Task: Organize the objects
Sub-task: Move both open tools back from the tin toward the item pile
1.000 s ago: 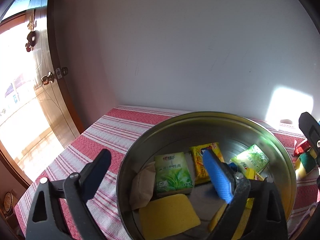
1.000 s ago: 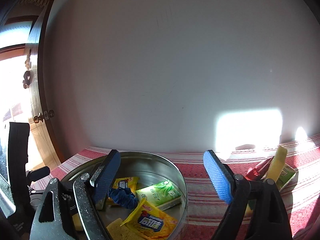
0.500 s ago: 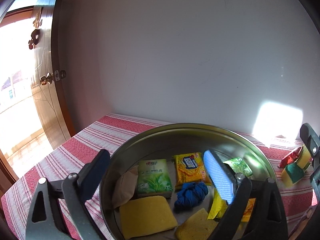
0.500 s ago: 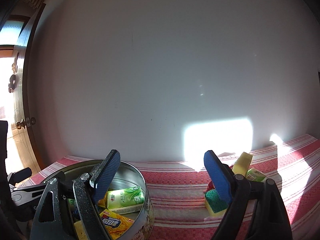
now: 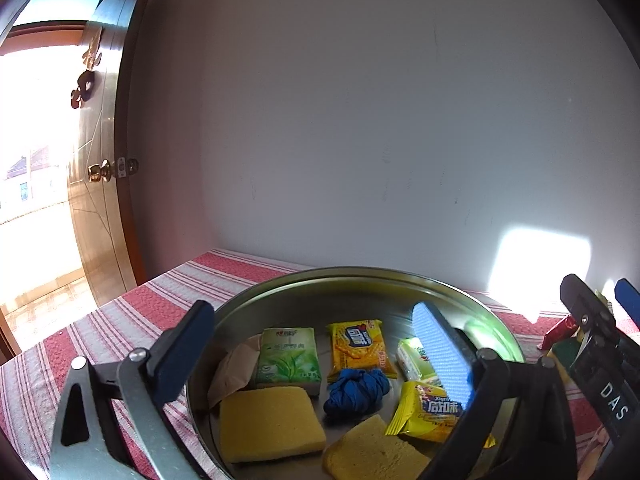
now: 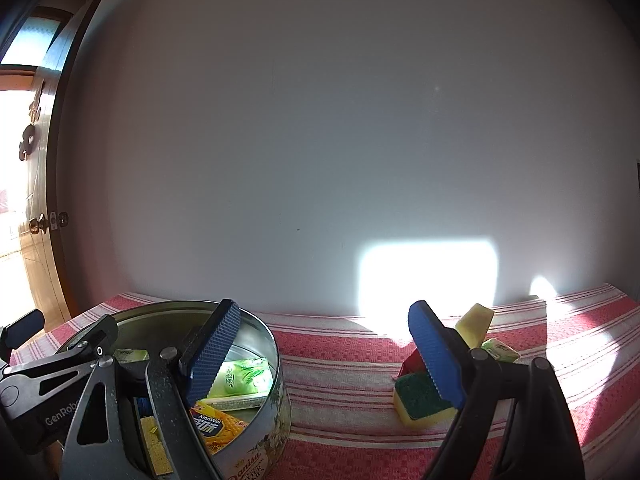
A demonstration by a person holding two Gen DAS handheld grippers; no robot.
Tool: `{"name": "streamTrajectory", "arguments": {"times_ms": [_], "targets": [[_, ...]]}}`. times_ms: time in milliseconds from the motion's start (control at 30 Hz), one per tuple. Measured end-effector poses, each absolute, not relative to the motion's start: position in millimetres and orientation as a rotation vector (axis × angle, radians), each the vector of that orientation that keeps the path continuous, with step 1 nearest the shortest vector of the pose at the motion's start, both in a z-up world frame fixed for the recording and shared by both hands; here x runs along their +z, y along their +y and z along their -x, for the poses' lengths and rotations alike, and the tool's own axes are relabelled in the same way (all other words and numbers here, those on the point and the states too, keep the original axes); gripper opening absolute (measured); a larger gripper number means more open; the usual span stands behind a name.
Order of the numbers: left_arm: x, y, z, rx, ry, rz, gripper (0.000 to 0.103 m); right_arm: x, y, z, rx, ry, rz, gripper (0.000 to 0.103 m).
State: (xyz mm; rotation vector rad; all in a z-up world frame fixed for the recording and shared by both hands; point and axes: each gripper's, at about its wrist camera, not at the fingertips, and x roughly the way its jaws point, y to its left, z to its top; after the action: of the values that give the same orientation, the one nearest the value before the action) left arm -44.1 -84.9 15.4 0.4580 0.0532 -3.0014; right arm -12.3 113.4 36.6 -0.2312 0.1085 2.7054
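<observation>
Hovering over the round metal tin (image 5: 360,280), the left gripper (image 5: 312,352) has its jaws spread wide with nothing between them, one finger outside the tin's left wall and the blue-padded one above its inside. Nearest in the tin lie a yellow sponge (image 5: 268,422) and a rougher yellow sponge piece (image 5: 372,452) beside it. Just behind them sit a bundle of blue cord (image 5: 356,390) and a yellow snack packet (image 5: 428,416), partly hidden by the blue pad. Farther back come a brown paper sachet (image 5: 236,372) against the left wall, a green tea packet (image 5: 289,354), an upright yellow cracker packet (image 5: 358,344) touching the cord, and a second green packet (image 5: 414,360) toward the right wall.

In the right wrist view, the right gripper (image 6: 324,354) is likewise wide open and empty, its left finger over the tin's (image 6: 276,376) right rim and its right finger above the striped red and white tablecloth (image 6: 344,360). To the right of the tin, well apart from it, a green-topped yellow scouring sponge (image 6: 418,398) lies on the cloth, partly behind the right finger. Just behind it are a red wrapper (image 6: 412,362), a tilted yellow sponge piece (image 6: 476,320) and a small green box (image 6: 500,350), clustered close together. Beyond the table stands a plain white wall (image 6: 320,140) with a patch of sunlight, and a wooden door (image 5: 100,200) with a brass knob is at far left
</observation>
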Motion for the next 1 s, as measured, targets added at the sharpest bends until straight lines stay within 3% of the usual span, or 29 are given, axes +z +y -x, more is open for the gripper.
{"name": "streamTrajectory", "arguments": {"times_ms": [1000], "targets": [[6.5, -51.0, 19.8, -2.945, -0.108, -0.468, 0.103, 33.1, 159.8, -34.7, 2.695, 0.130, 0.341, 0.088]]}}
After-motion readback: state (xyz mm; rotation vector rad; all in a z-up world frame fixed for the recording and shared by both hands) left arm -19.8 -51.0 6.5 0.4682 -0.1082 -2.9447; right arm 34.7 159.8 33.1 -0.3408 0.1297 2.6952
